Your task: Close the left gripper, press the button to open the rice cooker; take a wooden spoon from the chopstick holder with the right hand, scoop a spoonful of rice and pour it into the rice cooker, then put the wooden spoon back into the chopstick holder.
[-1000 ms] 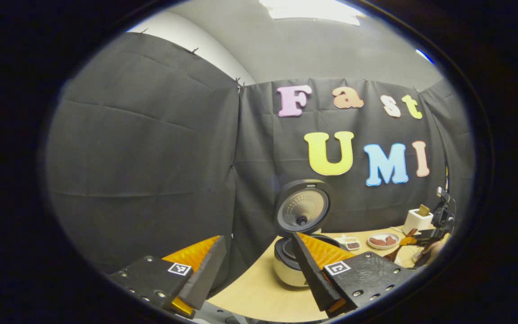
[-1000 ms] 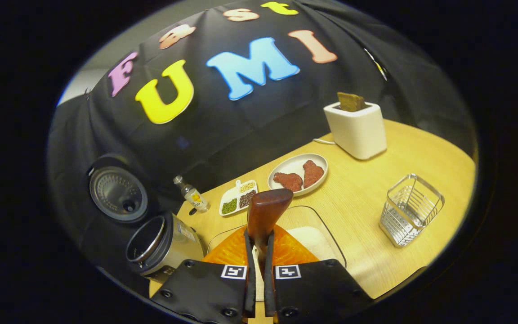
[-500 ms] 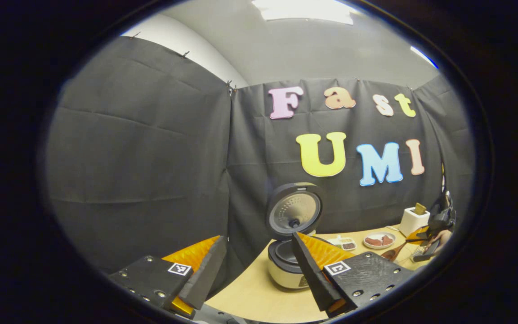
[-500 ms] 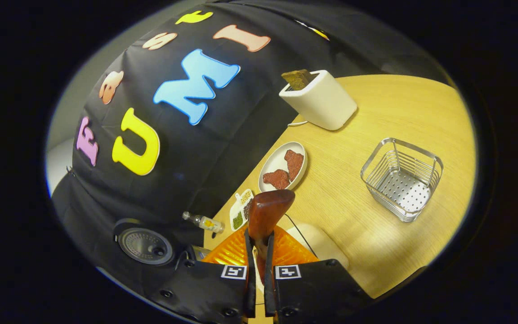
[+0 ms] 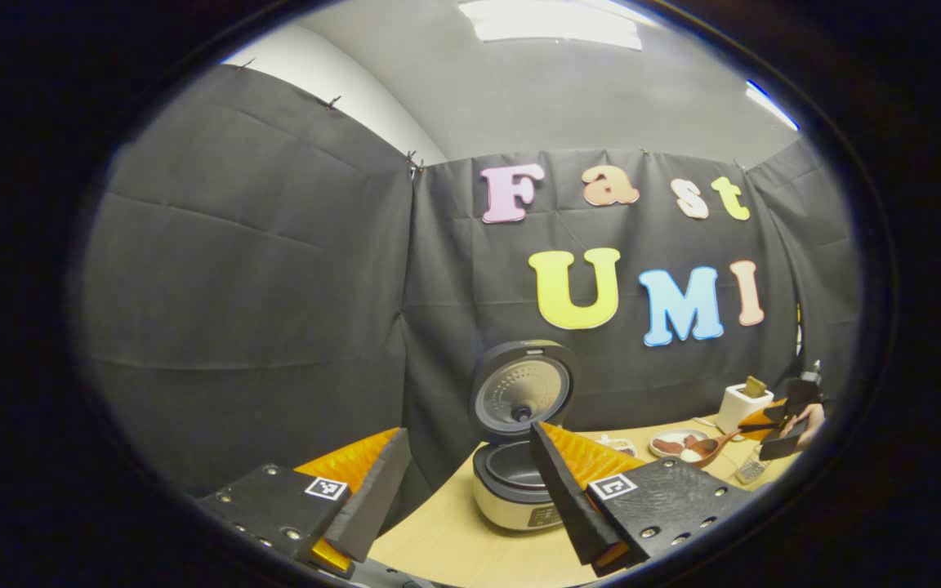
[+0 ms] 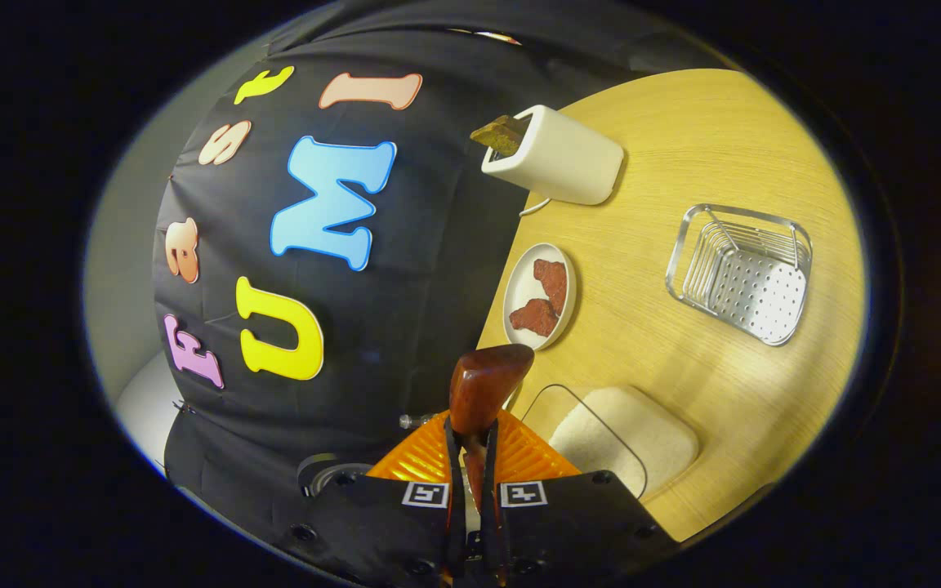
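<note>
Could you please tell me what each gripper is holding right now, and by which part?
The right gripper clamps the wooden spoon by its handle; the left gripper is open and holds nothing.

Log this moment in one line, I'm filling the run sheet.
left gripper: open, idle | right gripper: shut on wooden spoon | rice cooker: lid up | chopstick holder: empty

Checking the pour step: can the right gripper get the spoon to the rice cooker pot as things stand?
Probably yes. The rice cooker has its lid swung up, leaving the pot open from above. The right gripper grips the wooden spoon, and nothing stands over the table between them.
</note>
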Demonstrator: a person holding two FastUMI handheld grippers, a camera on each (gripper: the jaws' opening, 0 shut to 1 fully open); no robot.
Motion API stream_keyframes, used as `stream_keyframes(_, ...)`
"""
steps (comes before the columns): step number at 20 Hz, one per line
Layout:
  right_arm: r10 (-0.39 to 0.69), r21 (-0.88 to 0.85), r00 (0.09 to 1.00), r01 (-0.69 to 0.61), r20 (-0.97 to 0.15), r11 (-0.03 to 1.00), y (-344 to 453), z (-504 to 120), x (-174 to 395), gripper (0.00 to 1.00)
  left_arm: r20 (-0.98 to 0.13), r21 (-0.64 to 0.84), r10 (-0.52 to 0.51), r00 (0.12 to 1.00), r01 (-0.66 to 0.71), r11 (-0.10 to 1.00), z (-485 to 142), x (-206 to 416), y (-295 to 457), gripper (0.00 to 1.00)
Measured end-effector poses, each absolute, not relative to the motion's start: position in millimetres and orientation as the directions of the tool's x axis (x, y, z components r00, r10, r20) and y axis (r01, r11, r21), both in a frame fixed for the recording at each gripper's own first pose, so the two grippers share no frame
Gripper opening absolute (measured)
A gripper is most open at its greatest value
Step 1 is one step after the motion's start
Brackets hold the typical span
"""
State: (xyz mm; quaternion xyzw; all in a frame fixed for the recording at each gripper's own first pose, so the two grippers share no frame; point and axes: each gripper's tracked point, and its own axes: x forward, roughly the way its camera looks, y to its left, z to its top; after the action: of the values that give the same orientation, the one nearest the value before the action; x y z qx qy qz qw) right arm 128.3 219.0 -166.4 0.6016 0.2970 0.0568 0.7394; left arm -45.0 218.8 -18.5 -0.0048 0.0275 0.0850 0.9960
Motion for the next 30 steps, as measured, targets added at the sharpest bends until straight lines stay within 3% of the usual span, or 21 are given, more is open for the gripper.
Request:
stream_keyframes(17,0.644,0.957,0.731,0.046,-0.227,0.286,402,-78,150,0.08,-0.078,-0.043,0.327,0.942,-0.331,0.943,-37,-94,292,0.89)
stream_keyframes(20,0.673,0.949,0.706,-0.005,-0.221,0.316,439,-70,150,0.09,-0.085,-0.044,0.356,0.931,-0.36,0.932,-42,-100,304,0.89)
stream_keyframes(21,0.68,0.944,0.699,-0.021,-0.222,0.329,450,-70,150,0.05,-0.089,-0.046,0.365,0.927,-0.37,0.928,-43,-103,308,0.91)
stream_keyframes(23,0.695,0.933,0.683,-0.053,-0.225,0.355,471,-69,147,0.09,-0.094,-0.047,0.385,0.918,-0.391,0.919,-45,-109,317,0.89)
stream_keyframes(25,0.705,0.919,0.67,-0.085,-0.233,0.384,491,-72,145,0.05,-0.099,-0.041,0.407,0.908,-0.412,0.91,-48,-117,327,0.89)
stream_keyframes(26,0.709,0.91,0.664,-0.102,-0.238,0.401,499,-73,145,0.09,-0.101,-0.04,0.416,0.904,-0.421,0.906,-49,-121,331,0.89)
stream_keyframes(27,0.711,0.901,0.659,-0.117,-0.245,0.418,506,-75,143,0.05,-0.104,-0.038,0.424,0.9,-0.43,0.902,-50,-124,334,0.91)
stream_keyframes(30,0.718,0.86,0.641,-0.173,-0.272,0.48,527,-88,138,0.09,-0.117,-0.037,0.447,0.887,-0.454,0.89,-54,-132,344,0.91)
